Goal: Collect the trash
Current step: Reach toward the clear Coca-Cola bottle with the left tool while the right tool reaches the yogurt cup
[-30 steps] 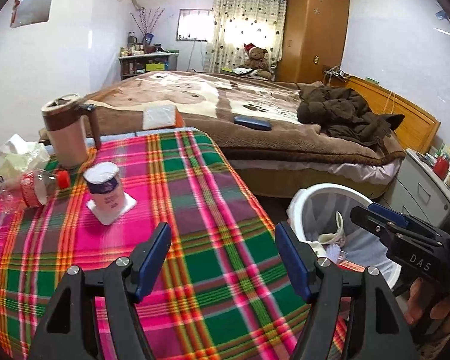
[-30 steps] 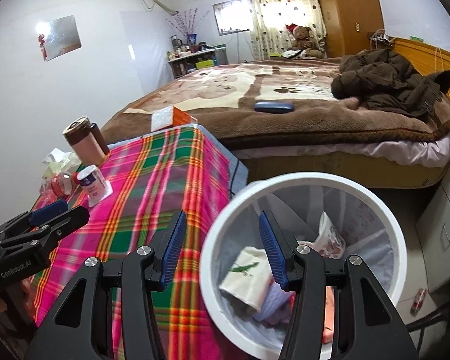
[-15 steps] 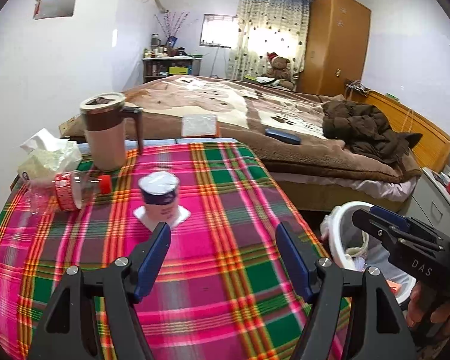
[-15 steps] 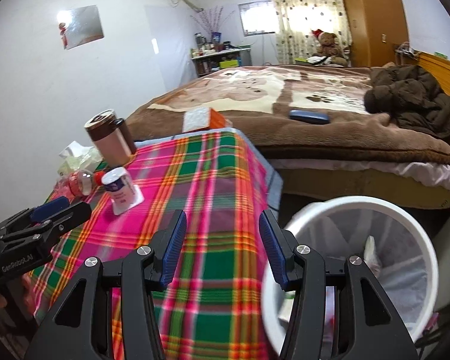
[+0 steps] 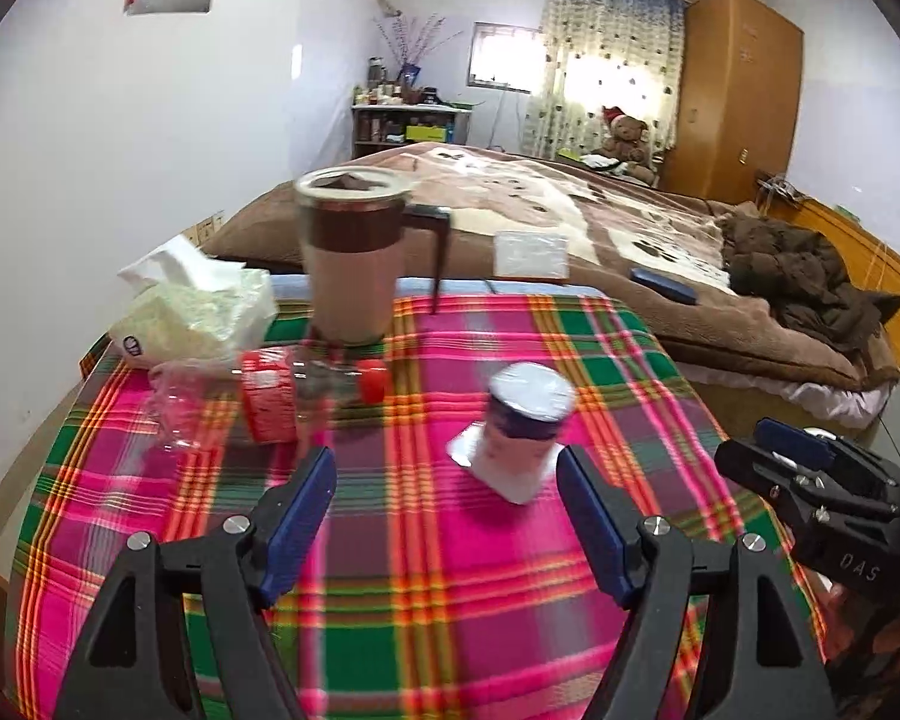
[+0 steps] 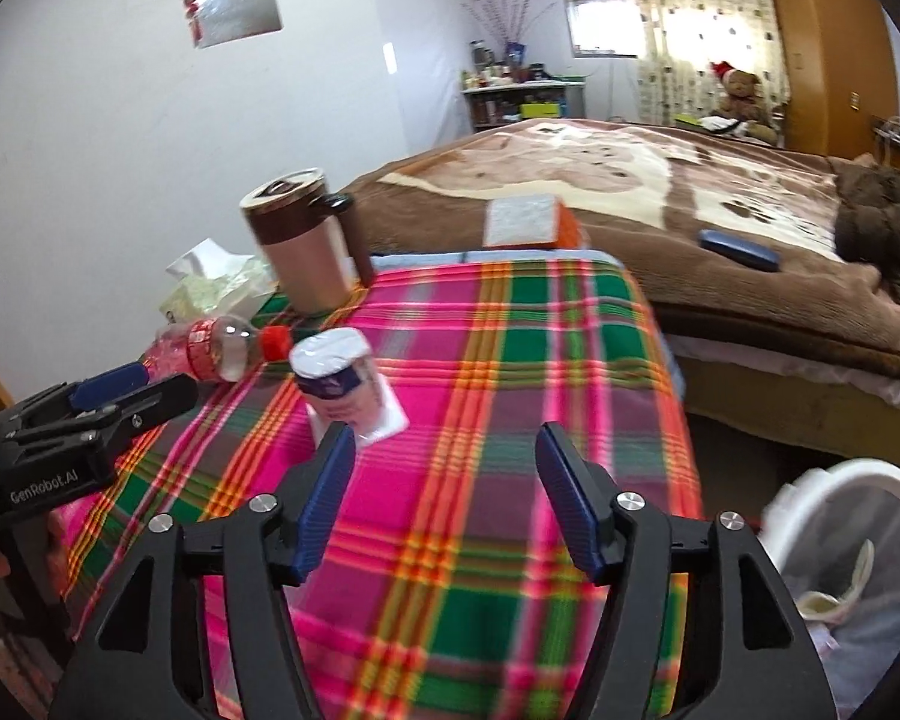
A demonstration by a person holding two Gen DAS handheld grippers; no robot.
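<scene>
An upside-down white yogurt cup (image 5: pixel 521 429) (image 6: pixel 343 384) with a purple band stands on the plaid tablecloth (image 5: pixel 426 576). A clear plastic bottle (image 5: pixel 282 399) (image 6: pixel 222 348) with a red label and red cap lies on its side at the left. My left gripper (image 5: pixel 447 498) hovers just short of the cup, jaws opening, nothing between them. My right gripper (image 6: pixel 444 483) is over the cloth to the right of the cup, jaws opening and empty. The white trash bin (image 6: pixel 858 576) with a liner holds some rubbish at the lower right.
A brown-banded mug (image 5: pixel 354 258) and a tissue pack (image 5: pixel 198 312) stand at the table's back left. A bed (image 5: pixel 630 240) with a brown blanket, a dark jacket and a blue case lies behind. A wardrobe stands at the far right.
Both grippers have swung left from the bin to over the table. The cup and bottle now sit closer and more central. The right gripper's jaws have spread wider.
</scene>
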